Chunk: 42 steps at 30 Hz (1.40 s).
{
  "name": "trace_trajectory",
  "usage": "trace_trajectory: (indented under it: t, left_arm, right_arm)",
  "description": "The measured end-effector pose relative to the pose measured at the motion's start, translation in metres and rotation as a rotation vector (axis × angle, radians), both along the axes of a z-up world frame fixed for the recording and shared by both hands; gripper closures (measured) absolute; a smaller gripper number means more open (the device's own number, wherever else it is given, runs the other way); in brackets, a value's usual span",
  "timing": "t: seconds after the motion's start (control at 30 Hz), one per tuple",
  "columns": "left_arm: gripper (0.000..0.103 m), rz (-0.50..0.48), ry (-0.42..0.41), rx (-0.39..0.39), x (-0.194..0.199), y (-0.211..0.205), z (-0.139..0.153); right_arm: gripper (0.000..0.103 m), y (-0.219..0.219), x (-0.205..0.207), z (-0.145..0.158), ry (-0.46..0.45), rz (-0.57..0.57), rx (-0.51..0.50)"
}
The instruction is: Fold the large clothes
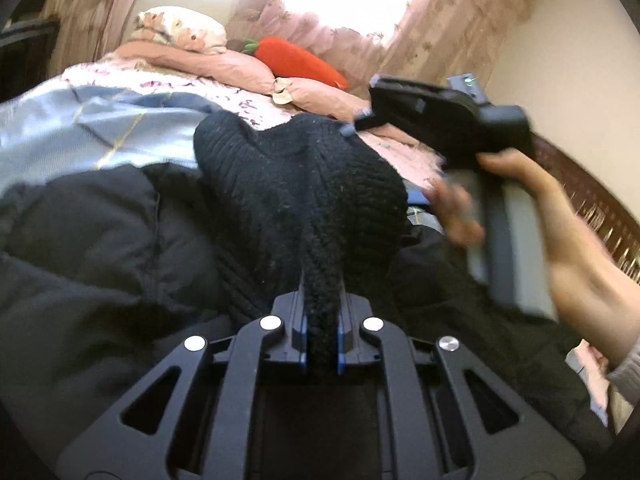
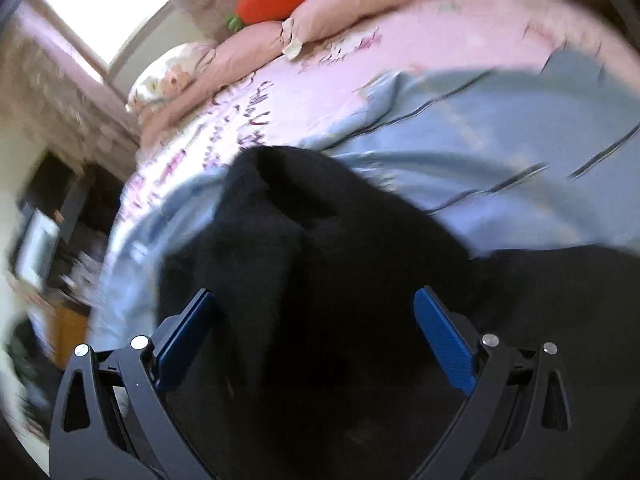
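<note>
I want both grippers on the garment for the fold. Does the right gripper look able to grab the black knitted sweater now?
Probably yes: the right gripper is open, the black knitted sweater lies between its blue pads, nothing between.

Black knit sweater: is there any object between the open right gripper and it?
Nothing visible does. The right gripper is open with the black knit sweater directly between its fingers and beyond. The left gripper is shut on the same sweater.

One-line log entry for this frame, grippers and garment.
left gripper: shut on black knit garment | right gripper: open over garment | bed: garment not yet folded
</note>
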<state>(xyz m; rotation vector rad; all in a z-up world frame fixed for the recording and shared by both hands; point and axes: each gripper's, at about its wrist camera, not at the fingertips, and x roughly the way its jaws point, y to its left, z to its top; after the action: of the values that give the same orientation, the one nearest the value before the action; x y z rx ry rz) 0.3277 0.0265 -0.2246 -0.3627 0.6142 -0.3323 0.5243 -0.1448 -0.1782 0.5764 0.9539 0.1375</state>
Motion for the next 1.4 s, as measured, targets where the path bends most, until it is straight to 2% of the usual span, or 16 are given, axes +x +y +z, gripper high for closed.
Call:
trace_trajectory:
  t: [0.07,0.1,0.17,0.2,0.53,0.63,0.73,0.77,0.8,0.87,1.13,1.17,1.2,1.3,1.37,1.4]
  left_arm:
    - [0.093,-0.006,0.007,-0.04,0.004,0.003,-0.006]
    - [0.093,-0.009,0.008,-0.055,0.005,0.005,-0.007]
    - [0.093,-0.01,0.011,-0.071,0.009,0.006,-0.007]
    - [0.093,-0.01,0.011,-0.074,0.009,0.006,-0.007]
    - [0.089,0.029,0.047,-0.045,0.001,0.004,-0.006]
    - [0.084,0.029,0.043,0.04,-0.016,0.0,0.011]
    - [0.044,0.023,-0.034,0.142,-0.051,-0.001,0.041]
    - [0.024,0.037,-0.037,0.157,-0.059,0.0,0.048]
    - [0.013,0.057,-0.034,0.159,-0.067,0.003,0.055]
    - [0.002,0.075,-0.047,0.098,-0.09,0.015,0.068]
    - [0.002,0.176,-0.044,-0.02,-0.158,0.042,0.092]
    - [0.002,0.183,-0.046,-0.019,-0.16,0.041,0.094]
    - [0.002,0.184,-0.043,-0.02,-0.163,0.04,0.094]
    - [0.002,0.168,-0.024,-0.016,-0.164,0.031,0.092]
    - [0.002,0.16,-0.016,-0.011,-0.163,0.024,0.089]
    - [0.002,0.149,-0.009,-0.008,-0.163,0.019,0.087]
  right_arm:
    - [0.037,0.009,0.009,0.002,-0.031,0.007,0.0]
    - [0.057,0.016,0.015,0.003,-0.036,0.018,-0.028]
    - [0.069,0.024,0.014,0.006,-0.054,0.008,-0.05]
    - [0.083,0.024,0.01,0.007,-0.072,-0.001,-0.036]
    - [0.09,-0.02,-0.104,0.063,-0.209,-0.071,0.135]
    - [0.09,-0.038,-0.167,0.068,-0.248,-0.117,0.2]
    - [0.09,-0.054,-0.228,0.056,-0.254,-0.183,0.299]
    - [0.09,-0.058,-0.25,0.051,-0.257,-0.207,0.316]
    - [0.09,-0.061,-0.265,0.047,-0.26,-0.223,0.317]
    - [0.09,-0.062,-0.299,0.039,-0.259,-0.251,0.301]
    - [0.09,-0.036,-0.418,-0.008,-0.111,-0.303,0.17]
    - [0.092,-0.029,-0.429,-0.015,-0.081,-0.304,0.144]
    - [0.103,-0.025,-0.437,-0.022,-0.059,-0.302,0.128]
    - [0.103,-0.013,-0.452,-0.033,-0.005,-0.296,0.075]
    - [0.102,-0.012,-0.457,-0.022,-0.04,-0.31,0.01]
    - [0.091,-0.01,-0.459,-0.006,-0.107,-0.329,-0.086]
